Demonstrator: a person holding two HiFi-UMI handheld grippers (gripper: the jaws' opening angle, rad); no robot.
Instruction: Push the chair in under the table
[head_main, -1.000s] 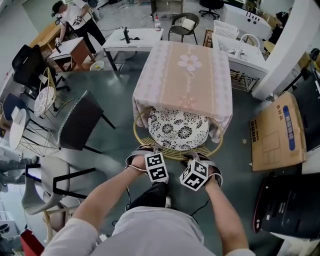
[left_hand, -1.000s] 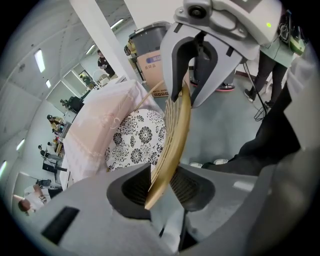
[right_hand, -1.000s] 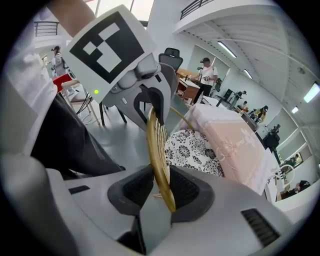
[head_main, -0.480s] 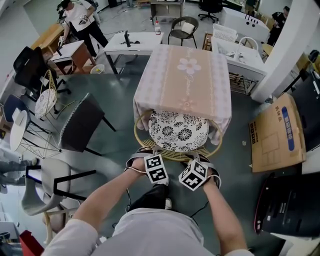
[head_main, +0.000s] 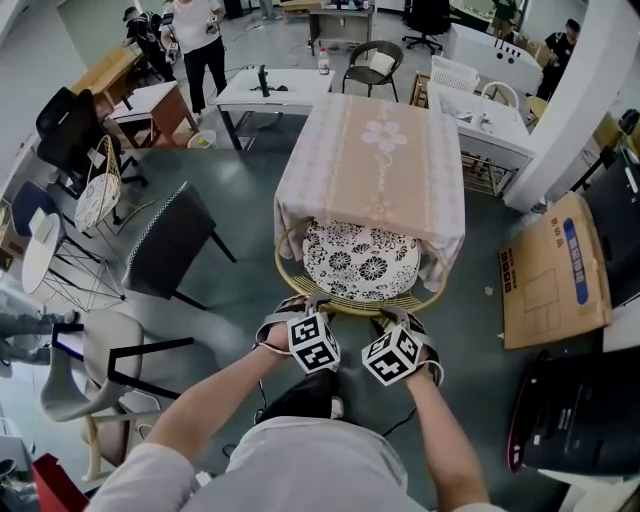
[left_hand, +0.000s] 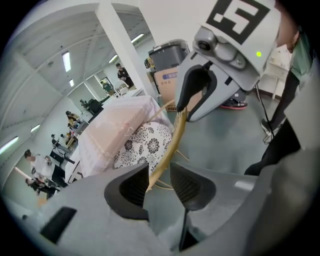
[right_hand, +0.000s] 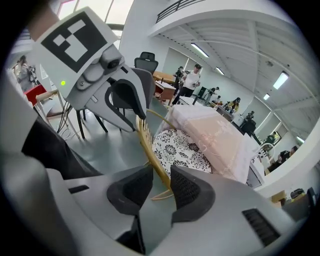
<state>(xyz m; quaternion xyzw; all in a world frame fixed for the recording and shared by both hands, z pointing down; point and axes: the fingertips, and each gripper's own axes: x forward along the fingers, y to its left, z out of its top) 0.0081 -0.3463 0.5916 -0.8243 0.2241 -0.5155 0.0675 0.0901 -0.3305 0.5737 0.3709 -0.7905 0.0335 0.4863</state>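
Observation:
The rattan chair with a black-and-white flowered cushion stands with its seat partly under the table, which has a pink cloth. Its curved back rim faces me. My left gripper is at the rim's left part and my right gripper at its right part. In the left gripper view the rim runs between the opening jaws, with a gap beside it. In the right gripper view the rim lies between the closing jaws, not visibly clamped.
A dark grey chair stands left of the table, with white chairs nearer me. A cardboard box and a black case lie on the floor at the right. White desks and a standing person are behind.
Both grippers have stayed at the chair's back rim, drawn slightly toward me. The chair stands about where it was. The person at the back has walked to the right.

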